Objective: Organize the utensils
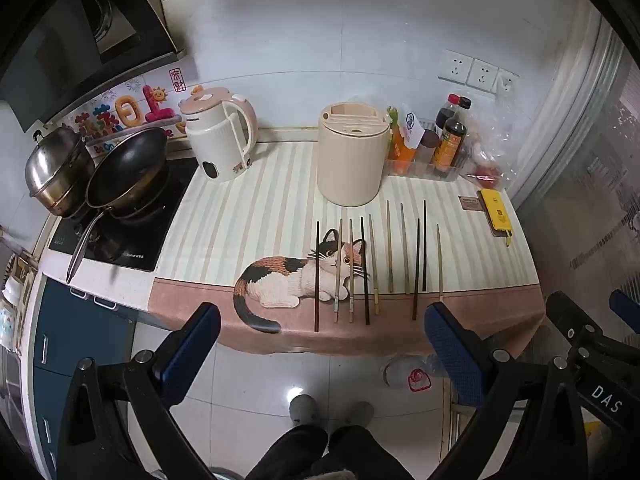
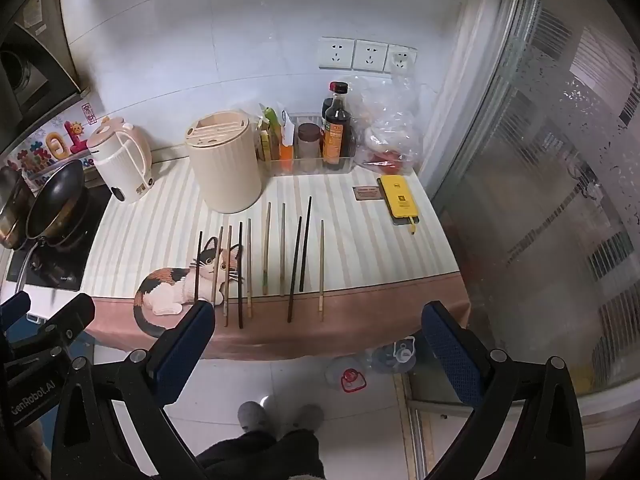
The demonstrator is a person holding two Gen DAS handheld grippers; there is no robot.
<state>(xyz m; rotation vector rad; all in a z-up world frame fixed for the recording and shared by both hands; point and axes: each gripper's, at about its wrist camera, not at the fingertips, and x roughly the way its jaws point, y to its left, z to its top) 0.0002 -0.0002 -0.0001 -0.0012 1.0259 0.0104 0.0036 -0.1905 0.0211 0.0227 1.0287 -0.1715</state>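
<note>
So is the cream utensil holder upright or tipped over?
Upright: the cream utensil holder stands on its base, slotted top facing up, behind the chopsticks.

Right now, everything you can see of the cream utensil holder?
The utensil holder is a cream cylinder, plastic by the look, with fine vertical ribbing on its wall. Its flat top has a rectangular well and several narrow slots; nothing is visibly standing in it. It stands upright on the striped mat, behind the row of chopsticks and apart from them, between the kettle and the condiment tray. No gripper touches it.

Clear approach to chopsticks (image 1: 368, 270); holder (image 1: 352, 152) stands just behind.
</note>
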